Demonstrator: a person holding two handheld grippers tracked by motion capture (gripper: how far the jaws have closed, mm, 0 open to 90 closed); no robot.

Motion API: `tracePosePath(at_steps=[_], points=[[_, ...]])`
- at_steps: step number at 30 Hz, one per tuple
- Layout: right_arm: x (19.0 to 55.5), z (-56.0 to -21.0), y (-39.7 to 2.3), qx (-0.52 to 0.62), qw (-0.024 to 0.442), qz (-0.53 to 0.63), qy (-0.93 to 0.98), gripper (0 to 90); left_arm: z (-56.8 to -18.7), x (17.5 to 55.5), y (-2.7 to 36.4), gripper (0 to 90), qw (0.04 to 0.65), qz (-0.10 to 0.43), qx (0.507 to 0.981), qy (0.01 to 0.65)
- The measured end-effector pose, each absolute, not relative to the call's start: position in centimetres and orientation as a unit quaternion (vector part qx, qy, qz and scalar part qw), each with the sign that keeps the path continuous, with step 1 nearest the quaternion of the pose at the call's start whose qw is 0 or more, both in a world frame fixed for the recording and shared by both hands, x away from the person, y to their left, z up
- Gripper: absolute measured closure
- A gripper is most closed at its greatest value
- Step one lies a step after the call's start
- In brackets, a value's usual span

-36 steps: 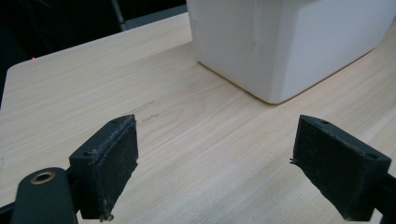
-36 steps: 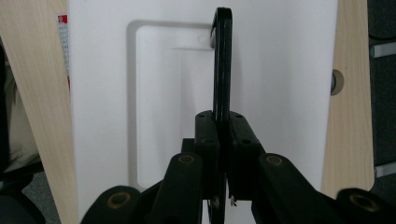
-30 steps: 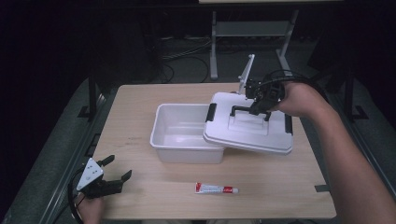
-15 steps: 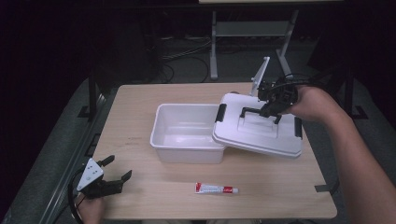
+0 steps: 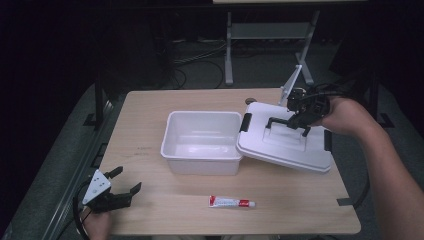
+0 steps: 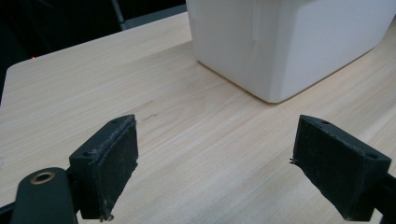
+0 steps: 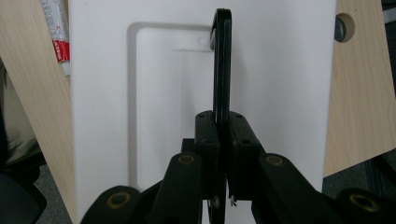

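A white plastic box [image 5: 202, 141] stands open at the middle of the table; its near corner [image 6: 289, 42] rises ahead of my left gripper. The white lid [image 5: 285, 145] hangs tilted to the right of the box, its left edge near the box's right rim. My right gripper [image 5: 298, 118] is shut on the lid's black handle [image 7: 222, 65], which runs straight up between the jaws over the lid's recessed top [image 7: 159, 93]. My left gripper [image 5: 120, 196] rests open at the table's front left corner, nothing between its pads [image 6: 114, 163].
A red and white tube [image 5: 231, 202] lies near the front edge, in front of the box; its end [image 7: 55, 32] peeks past the lid. A round hole [image 7: 342, 28] pierces the tabletop near the lid. A metal stand and cables sit beyond the far edge.
The right gripper has carried the lid to the right and slightly down, off the box. The box's inside is now fully uncovered. The left gripper has stayed put.
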State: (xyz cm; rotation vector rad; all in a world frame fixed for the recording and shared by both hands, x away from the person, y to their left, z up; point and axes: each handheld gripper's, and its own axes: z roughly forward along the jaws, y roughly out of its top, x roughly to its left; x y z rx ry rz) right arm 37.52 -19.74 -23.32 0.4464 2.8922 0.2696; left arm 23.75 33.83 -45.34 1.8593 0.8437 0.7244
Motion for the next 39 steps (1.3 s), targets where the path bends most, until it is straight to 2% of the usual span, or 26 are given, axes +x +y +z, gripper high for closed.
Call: tracePosePath(at_steps=[39], points=[[37.0,-26.6,-23.2,0.180,0.078,0.085,0.977,83.9,-45.4,23.7,33.8,13.5,0.469,0.296,0.759,0.342]])
